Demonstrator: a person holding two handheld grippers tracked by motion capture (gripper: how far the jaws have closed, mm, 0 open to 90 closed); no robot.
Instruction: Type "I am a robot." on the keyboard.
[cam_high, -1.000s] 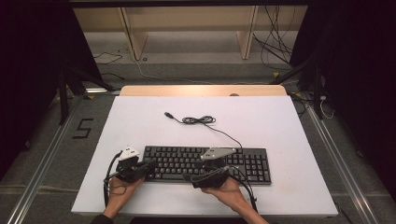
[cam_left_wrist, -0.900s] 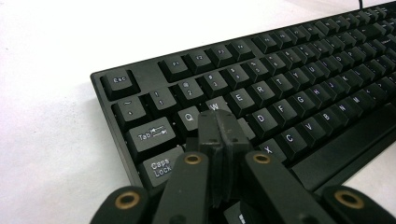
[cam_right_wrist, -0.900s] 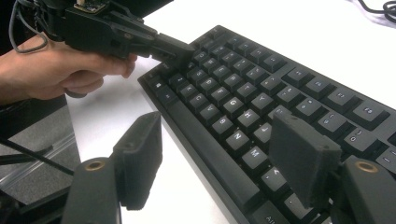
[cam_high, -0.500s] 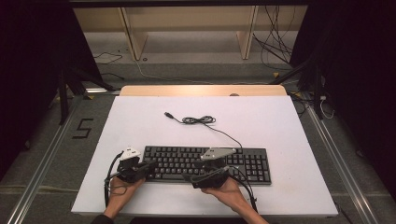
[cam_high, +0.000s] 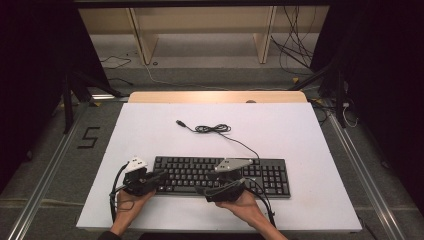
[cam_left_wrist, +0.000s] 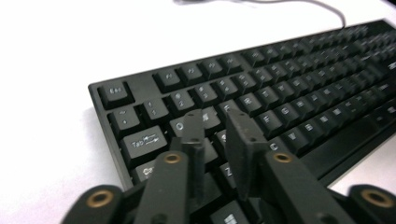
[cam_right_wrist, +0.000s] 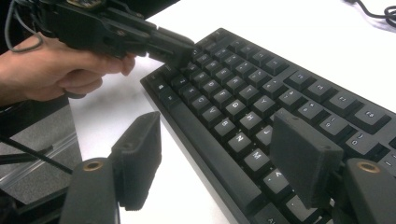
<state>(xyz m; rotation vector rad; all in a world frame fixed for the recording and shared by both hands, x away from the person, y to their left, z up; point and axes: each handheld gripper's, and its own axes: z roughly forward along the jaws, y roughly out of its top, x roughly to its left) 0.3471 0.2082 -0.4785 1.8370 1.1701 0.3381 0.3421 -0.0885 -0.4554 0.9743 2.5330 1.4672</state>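
A black keyboard (cam_high: 220, 176) lies near the front of the white table. Its cable (cam_high: 215, 129) runs off in a loose coil toward the far side. My left gripper (cam_high: 161, 174) points at the keyboard's left end. In the left gripper view its fingertips (cam_left_wrist: 215, 126) hover over the leftmost letter keys of the keyboard (cam_left_wrist: 289, 88). Its jaws have just been opening and stand a narrow gap apart with nothing between them. My right gripper (cam_high: 202, 191) is wide open at the keyboard's front edge (cam_right_wrist: 219, 149), with one jaw over the table and one over the keys.
The white tabletop (cam_high: 310, 130) has a wooden strip (cam_high: 215, 96) along its far edge. Beyond it stand shelf legs and loose floor cables (cam_high: 295, 55). A "5" mark (cam_high: 89, 137) is on the floor to the left.
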